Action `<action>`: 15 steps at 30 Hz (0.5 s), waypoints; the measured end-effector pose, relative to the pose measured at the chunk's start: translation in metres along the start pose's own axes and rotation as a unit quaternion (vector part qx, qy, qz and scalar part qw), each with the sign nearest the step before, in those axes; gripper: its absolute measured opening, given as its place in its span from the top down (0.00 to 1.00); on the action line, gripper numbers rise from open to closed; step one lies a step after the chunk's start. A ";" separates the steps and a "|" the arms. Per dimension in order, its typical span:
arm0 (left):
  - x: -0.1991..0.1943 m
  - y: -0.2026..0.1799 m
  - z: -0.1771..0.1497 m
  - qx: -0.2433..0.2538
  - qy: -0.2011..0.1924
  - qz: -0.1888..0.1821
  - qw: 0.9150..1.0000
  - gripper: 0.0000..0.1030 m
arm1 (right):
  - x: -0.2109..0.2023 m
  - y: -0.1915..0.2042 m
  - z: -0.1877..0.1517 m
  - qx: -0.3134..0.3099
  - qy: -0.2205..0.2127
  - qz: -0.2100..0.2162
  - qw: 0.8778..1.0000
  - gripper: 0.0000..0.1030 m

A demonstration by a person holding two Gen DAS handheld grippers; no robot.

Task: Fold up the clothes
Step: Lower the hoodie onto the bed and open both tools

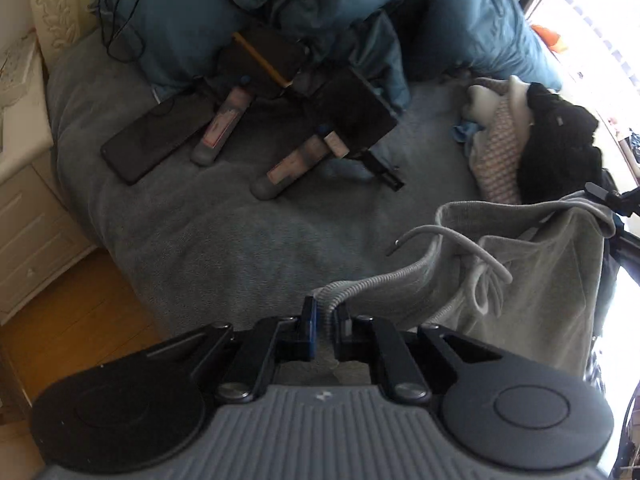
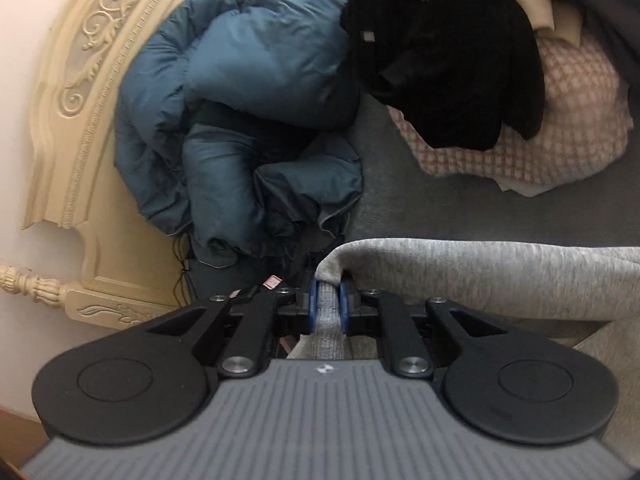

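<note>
A grey pair of sweatpants with a drawstring hangs stretched over the grey bed. My left gripper is shut on the ribbed waistband at one end. In the right wrist view my right gripper is shut on the same grey sweatpants, fabric pinched between its blue pads. The right gripper's tip shows at the far right of the left wrist view, holding the other end of the waistband.
On the bed lie a phone, two spare grippers and a blue duvet. A pile of clothes, black on pink-checked, sits beside it. A cream headboard and drawers border the bed.
</note>
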State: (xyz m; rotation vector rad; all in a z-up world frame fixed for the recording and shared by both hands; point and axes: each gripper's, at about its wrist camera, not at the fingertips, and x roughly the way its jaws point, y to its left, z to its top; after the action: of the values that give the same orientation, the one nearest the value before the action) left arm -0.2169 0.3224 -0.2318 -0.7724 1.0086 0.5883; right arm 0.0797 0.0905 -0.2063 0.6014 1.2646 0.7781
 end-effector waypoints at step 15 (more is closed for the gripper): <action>0.068 0.038 0.011 -0.020 0.062 0.026 0.998 0.73 | 0.165 -0.058 0.016 0.051 0.073 -0.125 0.988 0.84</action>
State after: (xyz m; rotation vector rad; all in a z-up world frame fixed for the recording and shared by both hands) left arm -0.2107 0.3593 -0.3004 -0.8284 1.1369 0.6125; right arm 0.1242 0.1861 -0.3474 0.4623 1.4899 0.5595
